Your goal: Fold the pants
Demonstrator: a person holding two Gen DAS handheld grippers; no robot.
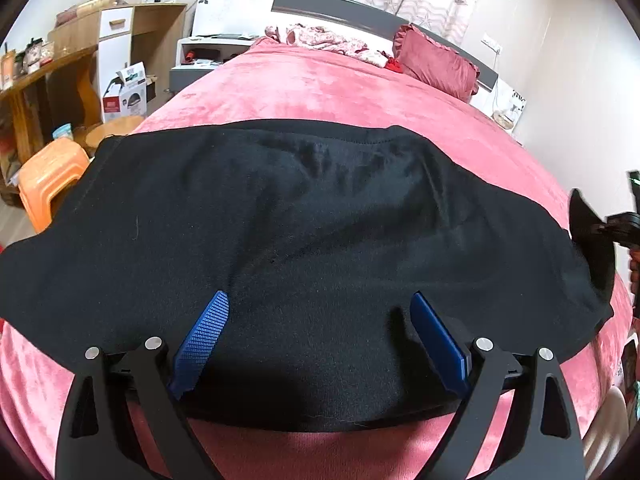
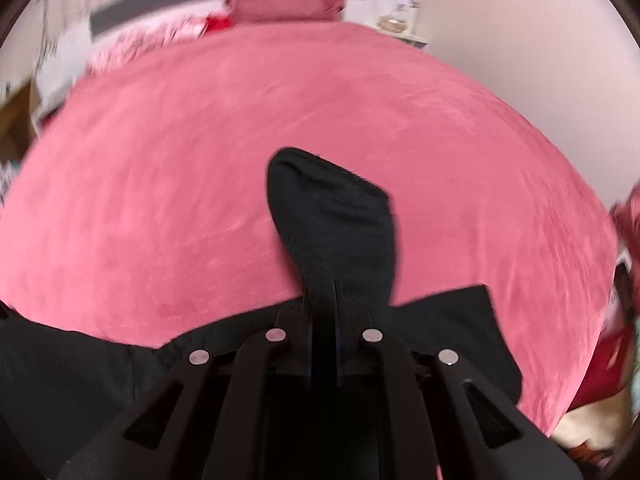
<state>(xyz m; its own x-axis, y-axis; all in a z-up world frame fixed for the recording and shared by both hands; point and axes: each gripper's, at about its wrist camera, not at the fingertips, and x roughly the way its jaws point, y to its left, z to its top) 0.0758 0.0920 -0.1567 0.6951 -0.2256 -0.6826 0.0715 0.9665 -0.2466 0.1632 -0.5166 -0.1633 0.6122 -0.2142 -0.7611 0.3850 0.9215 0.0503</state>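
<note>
Black pants (image 1: 304, 240) lie spread across a pink bed (image 1: 320, 88). My left gripper (image 1: 320, 304) is open, its blue fingers (image 1: 204, 340) resting over the near edge of the pants, holding nothing. My right gripper (image 2: 326, 280) is shut on a bunched corner of the pants (image 2: 336, 216) and lifts it above the bed (image 2: 200, 152); the rest of the fabric hangs below it. The right gripper also shows at the far right of the left wrist view (image 1: 624, 228), holding up that corner.
A red pillow (image 1: 436, 64) and crumpled patterned bedding (image 1: 320, 40) lie at the headboard. An orange stool (image 1: 48, 184), a wooden desk (image 1: 48, 72) and a box (image 1: 124, 92) stand left of the bed. A nightstand (image 2: 400, 20) stands at the far right.
</note>
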